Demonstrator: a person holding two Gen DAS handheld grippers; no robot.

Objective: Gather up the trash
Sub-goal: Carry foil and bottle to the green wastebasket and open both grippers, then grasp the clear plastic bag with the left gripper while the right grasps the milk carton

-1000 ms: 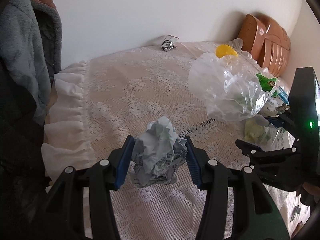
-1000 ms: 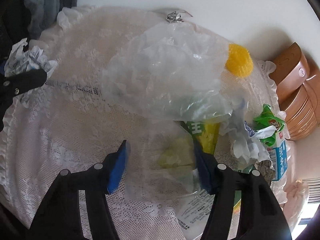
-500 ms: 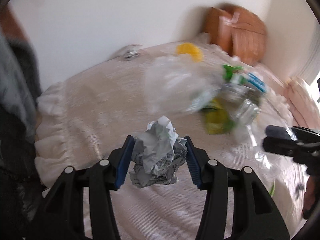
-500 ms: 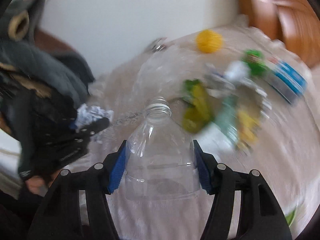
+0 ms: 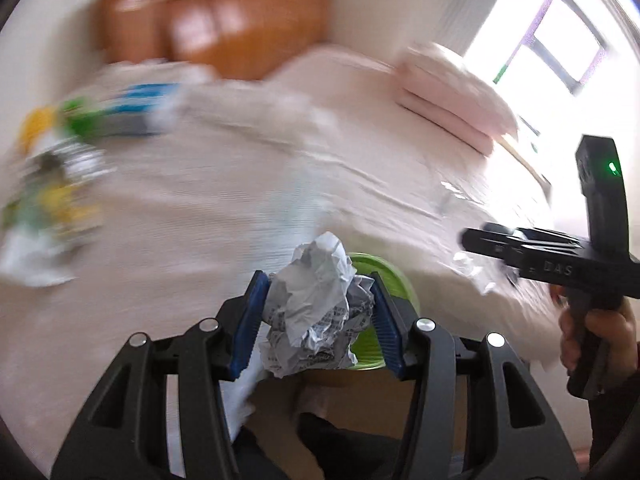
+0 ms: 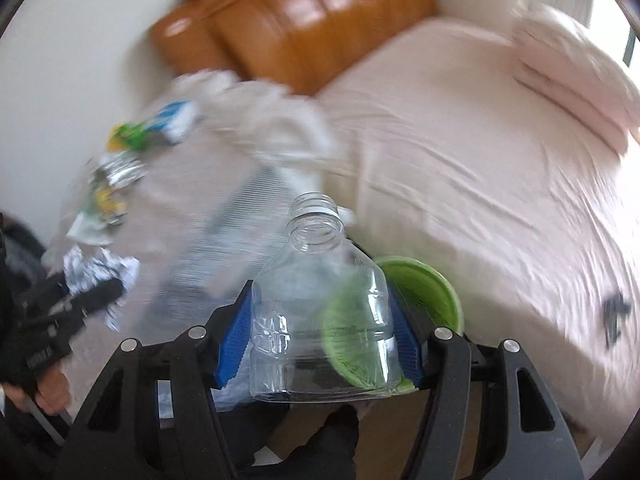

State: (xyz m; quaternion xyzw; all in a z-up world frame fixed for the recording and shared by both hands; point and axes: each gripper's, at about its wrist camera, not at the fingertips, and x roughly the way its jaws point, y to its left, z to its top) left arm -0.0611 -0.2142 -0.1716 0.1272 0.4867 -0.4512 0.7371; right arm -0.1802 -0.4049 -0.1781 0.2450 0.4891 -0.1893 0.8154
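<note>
Two tools: left tool point(image 5: 316, 326) clamps one paper wad point(image 5: 314, 320), right tool point(image 6: 316, 340) one bottle point(image 6: 320, 312)

Both views now swing from the lace-covered tabletop toward a pink bed point(image 6: 480, 168) and a green bin point(image 6: 424, 292) below, the right gripper point(image 6: 326, 340) now clamping a clear bottle point(image 6: 320, 312) pulled free of the blurred litter pile point(image 5: 52, 184) at far left.

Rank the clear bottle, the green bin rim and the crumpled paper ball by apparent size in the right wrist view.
1. clear bottle, though it is nearest the camera, clamped in the right gripper.
2. green bin, partly hidden behind the bottle.
3. crumpled paper ball, in the left gripper.
</note>
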